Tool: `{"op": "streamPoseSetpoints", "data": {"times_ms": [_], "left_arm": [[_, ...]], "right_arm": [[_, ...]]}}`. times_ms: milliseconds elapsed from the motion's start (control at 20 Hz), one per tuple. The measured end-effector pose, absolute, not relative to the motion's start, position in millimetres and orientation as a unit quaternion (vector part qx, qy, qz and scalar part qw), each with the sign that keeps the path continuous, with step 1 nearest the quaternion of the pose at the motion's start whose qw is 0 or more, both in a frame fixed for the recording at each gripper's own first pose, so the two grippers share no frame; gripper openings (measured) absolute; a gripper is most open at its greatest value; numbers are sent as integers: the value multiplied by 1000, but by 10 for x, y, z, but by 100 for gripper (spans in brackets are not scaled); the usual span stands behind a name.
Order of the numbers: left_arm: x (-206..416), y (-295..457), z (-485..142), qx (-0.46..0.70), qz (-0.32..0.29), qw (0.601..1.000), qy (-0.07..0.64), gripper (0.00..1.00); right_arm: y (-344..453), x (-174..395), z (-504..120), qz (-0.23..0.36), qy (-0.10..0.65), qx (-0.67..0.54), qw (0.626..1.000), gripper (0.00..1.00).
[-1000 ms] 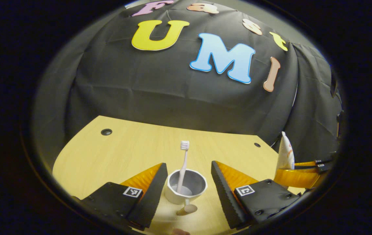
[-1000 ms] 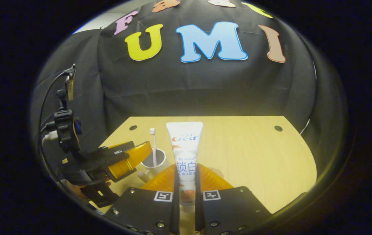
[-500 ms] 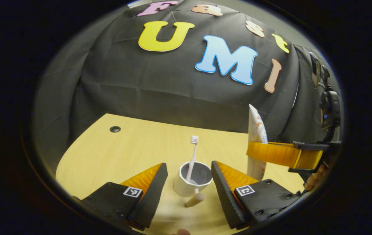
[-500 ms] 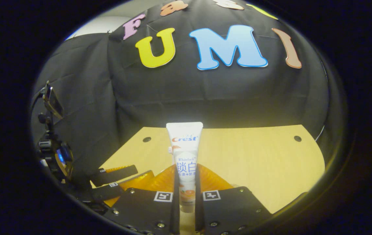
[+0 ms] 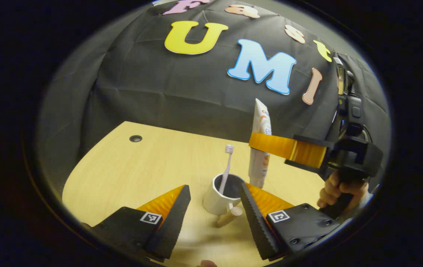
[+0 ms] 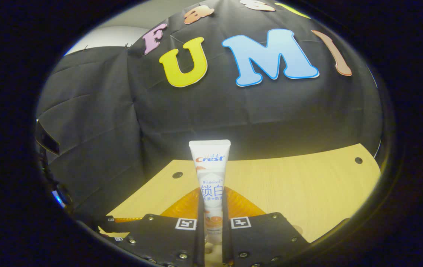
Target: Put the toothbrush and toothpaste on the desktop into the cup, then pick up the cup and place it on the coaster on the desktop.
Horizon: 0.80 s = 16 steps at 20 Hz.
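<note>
White cup (image 5: 217, 198), dark inside; pale pink toothbrush (image 5: 226, 167); white toothpaste tube (image 6: 211, 178), orange print; light wood-grain desk (image 5: 130, 174).

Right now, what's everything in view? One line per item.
cup: 1, white, on the desk between the left tool's fingers
toothbrush: 1, pale handle, standing in the cup
toothpaste: 1, white tube, upright, held above the desk just right of the cup
desk: 1, light wood, cable holes near the back
left tool: 1, open, straddling the cup
right tool: 1, shut on the toothpaste
hand: 1, gripping the right tool's handle
</note>
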<state>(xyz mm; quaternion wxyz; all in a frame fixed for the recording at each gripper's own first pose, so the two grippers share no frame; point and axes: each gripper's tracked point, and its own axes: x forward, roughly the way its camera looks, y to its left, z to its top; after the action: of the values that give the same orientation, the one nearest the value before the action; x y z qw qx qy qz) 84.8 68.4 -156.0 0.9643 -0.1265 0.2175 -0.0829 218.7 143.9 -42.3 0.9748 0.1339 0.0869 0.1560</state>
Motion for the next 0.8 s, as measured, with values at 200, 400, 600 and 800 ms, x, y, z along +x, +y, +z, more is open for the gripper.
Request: {"op": "streamPoseSetpoints", "data": {"times_ms": [200,400,600,800], "left_arm": [[783,780,-1628,-131,-77,962,226,89],[771,839,-1651,-136,-73,961,228,89],[769,814,-1667,-139,-78,960,230,89],[786,769,-1661,-137,-84,959,231,89]], "right_arm": [[1553,2332,-598,150,100,127,975,21],[1582,2373,-638,154,108,119,975,24],[1618,2318,-766,162,137,112,971,31],[1632,2190,-864,162,152,90,971,48]]}}
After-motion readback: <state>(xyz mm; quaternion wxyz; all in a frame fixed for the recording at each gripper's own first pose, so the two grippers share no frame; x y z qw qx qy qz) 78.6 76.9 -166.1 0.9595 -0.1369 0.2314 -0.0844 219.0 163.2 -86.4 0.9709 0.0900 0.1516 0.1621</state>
